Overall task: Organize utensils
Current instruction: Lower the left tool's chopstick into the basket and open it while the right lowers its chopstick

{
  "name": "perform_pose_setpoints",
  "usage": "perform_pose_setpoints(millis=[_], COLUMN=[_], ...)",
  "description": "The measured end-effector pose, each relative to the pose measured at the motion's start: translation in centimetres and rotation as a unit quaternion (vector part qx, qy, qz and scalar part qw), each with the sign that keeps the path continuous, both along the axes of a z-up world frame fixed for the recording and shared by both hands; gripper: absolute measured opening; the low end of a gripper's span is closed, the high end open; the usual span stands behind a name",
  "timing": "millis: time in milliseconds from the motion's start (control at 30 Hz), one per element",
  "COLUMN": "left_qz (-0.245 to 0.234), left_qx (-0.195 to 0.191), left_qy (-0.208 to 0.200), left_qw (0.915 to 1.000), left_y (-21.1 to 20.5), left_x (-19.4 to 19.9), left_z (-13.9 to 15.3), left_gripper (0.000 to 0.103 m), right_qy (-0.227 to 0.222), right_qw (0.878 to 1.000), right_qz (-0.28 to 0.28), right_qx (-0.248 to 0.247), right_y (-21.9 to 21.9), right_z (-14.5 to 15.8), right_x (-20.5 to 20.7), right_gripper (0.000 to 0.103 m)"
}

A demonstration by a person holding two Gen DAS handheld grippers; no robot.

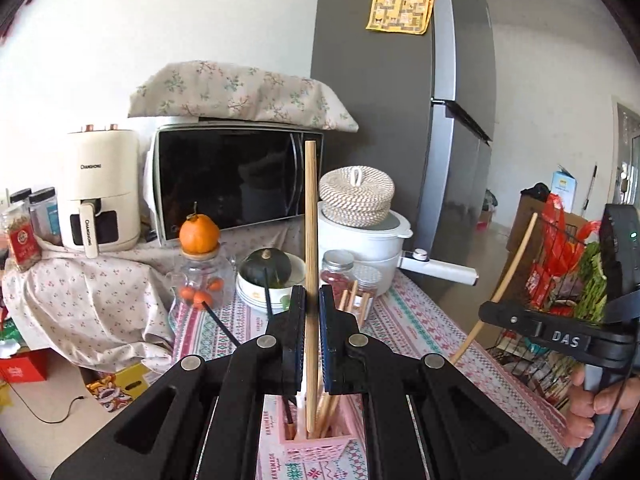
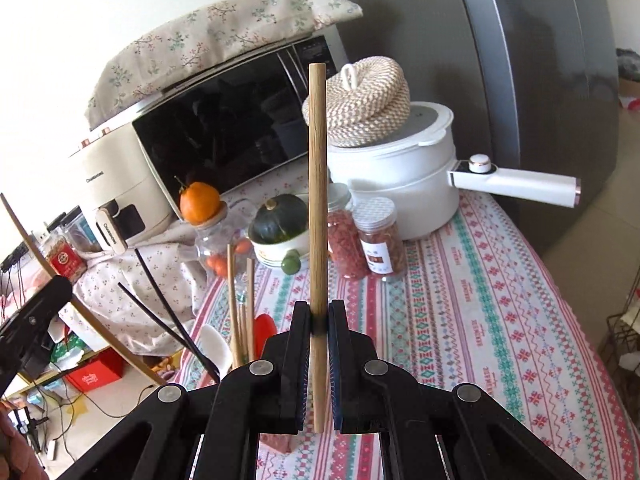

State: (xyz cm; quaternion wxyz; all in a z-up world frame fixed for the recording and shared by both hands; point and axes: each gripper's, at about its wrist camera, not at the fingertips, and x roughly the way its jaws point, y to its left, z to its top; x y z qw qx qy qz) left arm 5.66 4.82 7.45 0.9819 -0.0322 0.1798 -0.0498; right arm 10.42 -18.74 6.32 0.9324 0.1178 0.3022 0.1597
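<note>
My left gripper (image 1: 311, 300) is shut on an upright wooden chopstick (image 1: 310, 216); its lower end reaches into the pink utensil holder (image 1: 316, 446) on the patterned tablecloth, beside other wooden chopsticks (image 1: 326, 408) and black chopsticks (image 1: 218, 320). My right gripper (image 2: 319, 314) is shut on another upright wooden chopstick (image 2: 318, 184), held over the table. The right gripper also shows in the left wrist view (image 1: 484, 314) with its chopstick (image 1: 504, 280). The holder's wooden chopsticks (image 2: 240, 312) and black chopsticks (image 2: 160, 308) stand left of my right gripper.
A microwave (image 1: 236, 184) under a floral cloth, an air fryer (image 1: 104, 192), a white cooker (image 2: 400, 184) with a woven lid, jars (image 2: 378, 236), a squash in a bowl (image 2: 276, 220) and an orange on a glass jar (image 1: 199, 234) crowd the table's back. A grey fridge (image 1: 380, 120) stands behind. A wire basket (image 1: 560, 280) stands right.
</note>
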Motion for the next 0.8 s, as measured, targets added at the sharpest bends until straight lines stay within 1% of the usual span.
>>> perform_pose_setpoints(millis=[100, 267, 400, 500, 567, 633, 667, 700, 733, 767, 800], left_qz=[0.013, 0.006, 0.003, -0.004, -0.011, -0.01, -0.011, -0.01, -0.009, -0.009, -0.008], left_qx=[0.01, 0.017, 0.015, 0.002, -0.005, -0.013, -0.015, -0.016, -0.017, -0.019, -0.022], left_qy=[0.003, 0.006, 0.023, 0.045, 0.082, 0.11, 0.119, 0.125, 0.127, 0.127, 0.127], left_qw=[0.9999, 0.9998, 0.9996, 0.999, 0.9966, 0.9937, 0.9927, 0.992, 0.9917, 0.9917, 0.9917], left_y=[0.4, 0.4, 0.5, 0.7, 0.9, 1.1, 1.1, 1.1, 1.2, 1.3, 1.5], left_x=[1.2, 2.2, 3.1, 3.7, 4.3, 4.5, 4.5, 4.3, 4.0, 3.7, 3.3], left_z=[-1.2, -2.8, -4.0, -4.9, -5.6, -6.3, -6.5, -6.6, -6.7, -6.8, -6.7], left_gripper=[0.006, 0.006, 0.006, 0.007, 0.008, 0.011, 0.019, 0.033, 0.042, 0.056, 0.063], right_qy=[-0.005, -0.01, -0.015, -0.017, -0.017, -0.016, -0.015, -0.015, -0.015, -0.016, -0.018], right_qw=[1.0, 1.0, 1.0, 1.0, 0.999, 0.999, 0.999, 0.999, 0.999, 0.999, 0.999], right_qz=[0.007, 0.014, 0.022, 0.025, 0.028, 0.031, 0.034, 0.036, 0.038, 0.039, 0.041], right_qx=[-0.006, -0.007, -0.01, -0.007, -0.005, -0.002, 0.0, 0.003, 0.004, 0.005, 0.006], right_y=[1.3, 2.4, 2.9, 2.9, 2.9, 3.0, 3.1, 3.2, 3.3, 3.5, 3.6], right_z=[-0.2, -0.3, -0.2, -0.1, -0.1, -0.1, -0.1, 0.0, 0.0, 0.0, 0.1], right_x=[0.1, 0.2, 0.2, 0.0, 0.0, 0.0, 0.0, 0.0, 0.0, 0.0, -0.1], right_gripper=[0.005, 0.005, 0.005, 0.005, 0.005, 0.005, 0.005, 0.005, 0.005, 0.005, 0.005])
